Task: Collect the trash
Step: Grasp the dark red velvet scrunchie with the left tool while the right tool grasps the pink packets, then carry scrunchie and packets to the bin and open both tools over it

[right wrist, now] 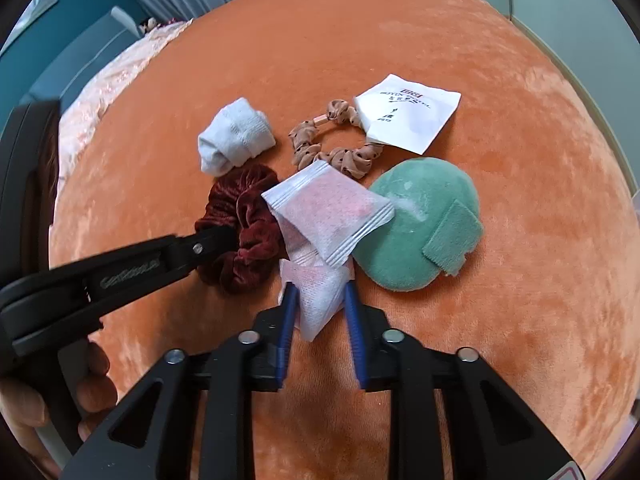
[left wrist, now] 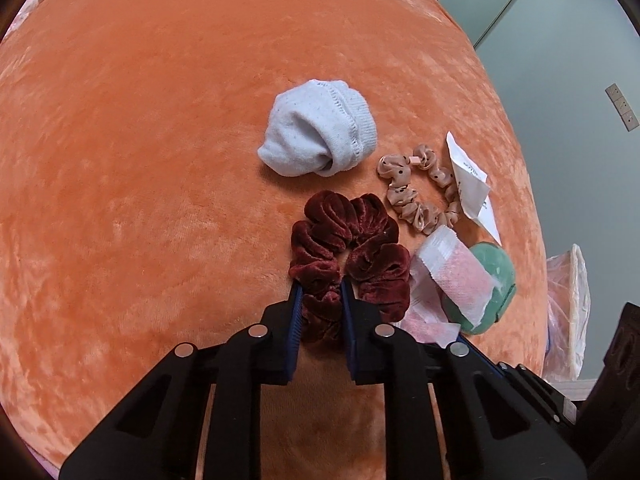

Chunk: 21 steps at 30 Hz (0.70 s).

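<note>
On an orange velvet bed (left wrist: 140, 160) lie a rolled white sock (left wrist: 318, 130), a dark red velvet scrunchie (left wrist: 348, 248), a beige dotted scrunchie (left wrist: 416, 188), a white paper packet (left wrist: 470, 180), a green powder puff (left wrist: 490, 280) and pink-white sachets (left wrist: 456, 276). My left gripper (left wrist: 319, 286) has its fingers on either side of the red scrunchie's near loop. My right gripper (right wrist: 318, 290) straddles the lower pink-white sachet (right wrist: 316, 292); a second sachet (right wrist: 328, 212) overlaps the red scrunchie (right wrist: 240, 216) and the puff (right wrist: 416, 220). The left gripper (right wrist: 218, 236) reaches in from the left.
A clear plastic bag (left wrist: 568, 312) hangs past the bed's right edge. A pink lace cover (right wrist: 104, 92) lies at the bed's far left. Grey walls and curtains stand behind. The paper packet (right wrist: 408, 116) and sock (right wrist: 236, 140) lie beyond the sachets.
</note>
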Available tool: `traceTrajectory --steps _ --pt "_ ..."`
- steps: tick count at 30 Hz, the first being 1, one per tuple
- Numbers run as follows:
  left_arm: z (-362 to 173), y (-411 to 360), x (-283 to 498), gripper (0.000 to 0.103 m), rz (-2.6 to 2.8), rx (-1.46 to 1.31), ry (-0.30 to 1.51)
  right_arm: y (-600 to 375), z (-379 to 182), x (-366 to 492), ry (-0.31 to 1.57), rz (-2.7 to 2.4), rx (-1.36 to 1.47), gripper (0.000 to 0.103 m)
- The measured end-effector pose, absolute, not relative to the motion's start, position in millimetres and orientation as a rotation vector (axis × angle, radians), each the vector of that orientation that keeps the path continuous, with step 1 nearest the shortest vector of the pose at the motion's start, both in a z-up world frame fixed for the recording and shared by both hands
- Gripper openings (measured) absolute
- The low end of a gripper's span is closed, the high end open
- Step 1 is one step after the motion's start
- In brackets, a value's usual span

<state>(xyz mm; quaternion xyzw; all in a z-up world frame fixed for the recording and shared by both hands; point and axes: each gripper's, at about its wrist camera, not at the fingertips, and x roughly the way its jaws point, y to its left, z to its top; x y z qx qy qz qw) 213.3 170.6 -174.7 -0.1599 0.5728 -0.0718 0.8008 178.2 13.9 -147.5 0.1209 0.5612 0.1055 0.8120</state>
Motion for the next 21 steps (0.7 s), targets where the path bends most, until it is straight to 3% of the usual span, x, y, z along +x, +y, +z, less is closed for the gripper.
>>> traceTrajectory --steps 6,21 --pt "-150.0 164.0 203.6 0.016 -0.169 -0.317 1.190 3.7 -123.2 175.8 1.147 0.236 0.288 0.007" --pt "-21.1 90.3 173.6 0.016 -0.351 -0.230 0.986 -85.7 7.8 140.9 0.817 0.182 0.445 0.006"
